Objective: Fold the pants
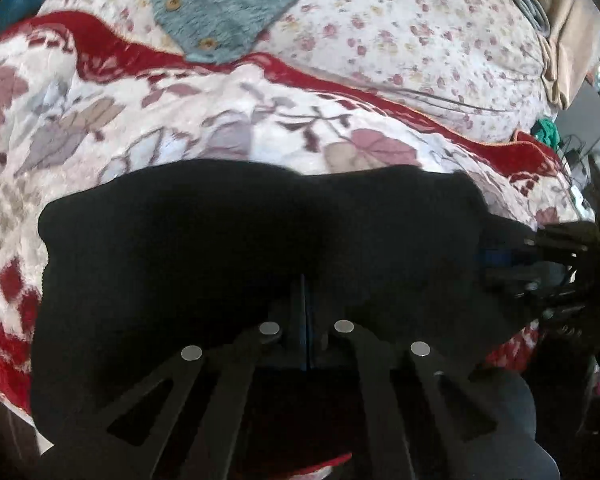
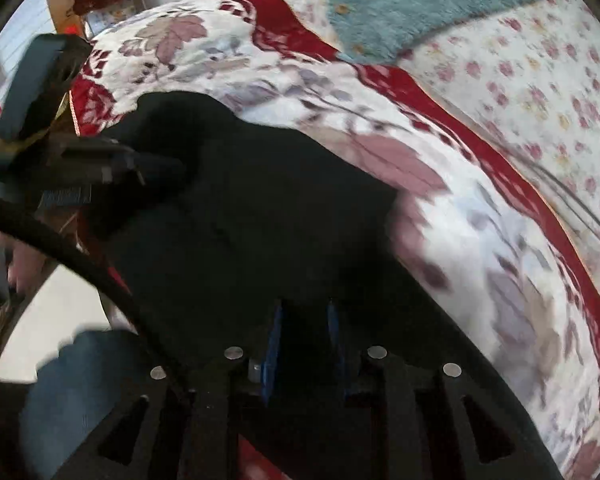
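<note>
Black pants (image 1: 228,248) are bunched on the red floral blanket (image 1: 180,120). The left gripper (image 1: 305,300) is pinched shut into the cloth; the right gripper (image 2: 304,320) is seen slightly parted over it, grip unclear. A fold seems under way; next, the held edge must be carried across and flattened

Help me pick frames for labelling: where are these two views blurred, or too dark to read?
Left wrist view: fairly sharp, but the black fabric pants are a featureless dark mass. Right wrist view: motion smear across the red-and-white leaf-patterned blanket at right; pants equally dark.
</note>
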Tool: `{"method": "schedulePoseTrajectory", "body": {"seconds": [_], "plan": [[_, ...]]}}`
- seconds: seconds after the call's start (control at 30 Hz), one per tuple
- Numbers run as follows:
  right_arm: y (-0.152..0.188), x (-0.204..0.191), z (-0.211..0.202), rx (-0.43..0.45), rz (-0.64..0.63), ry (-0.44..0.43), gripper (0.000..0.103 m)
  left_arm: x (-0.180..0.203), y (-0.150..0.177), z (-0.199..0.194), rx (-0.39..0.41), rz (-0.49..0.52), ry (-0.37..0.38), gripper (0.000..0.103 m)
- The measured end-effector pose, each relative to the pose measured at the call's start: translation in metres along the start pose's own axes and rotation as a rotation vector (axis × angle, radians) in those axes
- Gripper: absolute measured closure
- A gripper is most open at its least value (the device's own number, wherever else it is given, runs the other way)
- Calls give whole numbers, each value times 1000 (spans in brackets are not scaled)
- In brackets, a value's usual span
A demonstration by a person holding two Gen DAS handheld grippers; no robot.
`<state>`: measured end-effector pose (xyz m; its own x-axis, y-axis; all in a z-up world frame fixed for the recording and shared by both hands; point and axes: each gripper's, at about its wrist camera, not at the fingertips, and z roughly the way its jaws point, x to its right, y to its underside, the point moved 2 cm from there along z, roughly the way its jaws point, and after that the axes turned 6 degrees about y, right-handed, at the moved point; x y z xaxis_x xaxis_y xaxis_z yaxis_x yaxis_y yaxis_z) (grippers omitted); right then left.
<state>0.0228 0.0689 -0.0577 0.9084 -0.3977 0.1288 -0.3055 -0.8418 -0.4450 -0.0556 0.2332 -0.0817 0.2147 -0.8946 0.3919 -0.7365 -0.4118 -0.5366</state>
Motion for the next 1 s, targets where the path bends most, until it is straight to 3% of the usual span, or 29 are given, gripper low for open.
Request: {"method": "schedulePoseTrajectory", "body": {"seconds": [0.07, 0.13, 0.23, 0.3, 0.4, 0.47, 0.57, 0.63, 0.7, 0.73, 0.83, 0.93, 1.0], "plan": [[20, 24, -8, -29, 24, 14, 78, 0, -1, -1, -12, -16, 23, 100], [47, 51, -12, -78, 33, 85, 73, 8, -1, -2, -15, 17, -15, 100], [90, 87, -31, -82, 64, 79, 72, 13, 0, 0, -15, 39, -54, 100], [122, 115, -42, -124, 91, 161, 56, 10, 1, -1, -12, 16, -41, 100], [159, 152, -60, -92, 198, 127, 41, 6, 1, 0, -13, -8, -23, 100], [191, 181, -57, -190, 236, 269, 41, 7, 0, 0, -15, -13, -30, 100], [231, 223, -70, -122, 446, 140, 39, 15, 0, 1, -18, 3, -75, 100], [245, 235, -78, -95, 526, 121, 40, 20, 0, 1, -22, 10, -102, 101], [247, 237, -87, -102, 560, 166, 46, 27, -2, -2, -29, 16, -115, 100], [245, 236, -94, -98, 568, 190, 47, 32, -3, -5, -31, 21, -135, 95], [226, 223, -125, 18, 611, 188, 47, 59, -6, -22, 0, 63, -165, 27], [206, 198, -149, 169, 722, 131, 46, 87, -4, -40, 38, 68, -140, 24], [190, 175, -144, 201, 772, 94, 44, 97, 1, -45, 47, 62, -166, 24]]}}
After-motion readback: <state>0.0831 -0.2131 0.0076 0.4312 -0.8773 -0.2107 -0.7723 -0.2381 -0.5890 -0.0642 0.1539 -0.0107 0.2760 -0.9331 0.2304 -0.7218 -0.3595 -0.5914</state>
